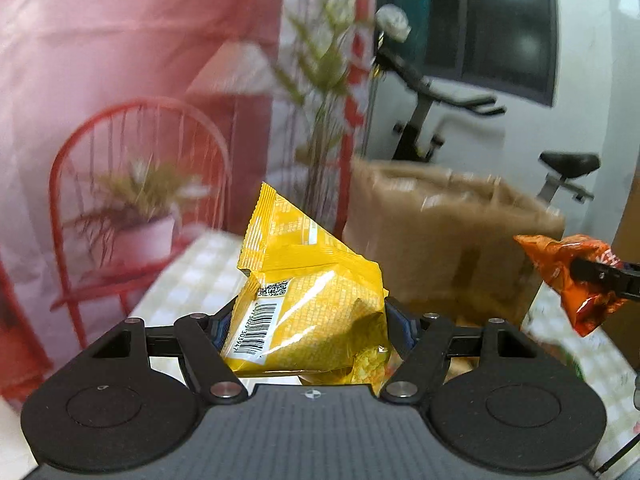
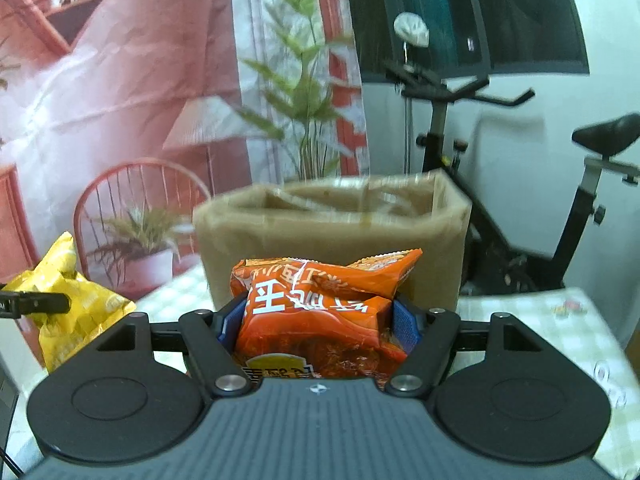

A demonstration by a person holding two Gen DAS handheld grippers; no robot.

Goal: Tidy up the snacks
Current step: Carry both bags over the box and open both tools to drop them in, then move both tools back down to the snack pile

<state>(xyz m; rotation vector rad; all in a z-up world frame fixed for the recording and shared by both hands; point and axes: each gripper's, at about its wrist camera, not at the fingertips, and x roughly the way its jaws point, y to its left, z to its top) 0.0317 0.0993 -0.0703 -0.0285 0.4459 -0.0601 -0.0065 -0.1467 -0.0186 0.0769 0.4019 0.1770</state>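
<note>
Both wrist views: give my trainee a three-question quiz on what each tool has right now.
1. True or false: the left tool is clamped on the yellow snack bag.
2. What does the right tool hold? A) orange snack bag B) a bottle C) nothing
3. Fill in: beyond both bags stands an open brown ____ on the checked tablecloth.

Key: 1 true; 2 A; 3 cardboard box.
</note>
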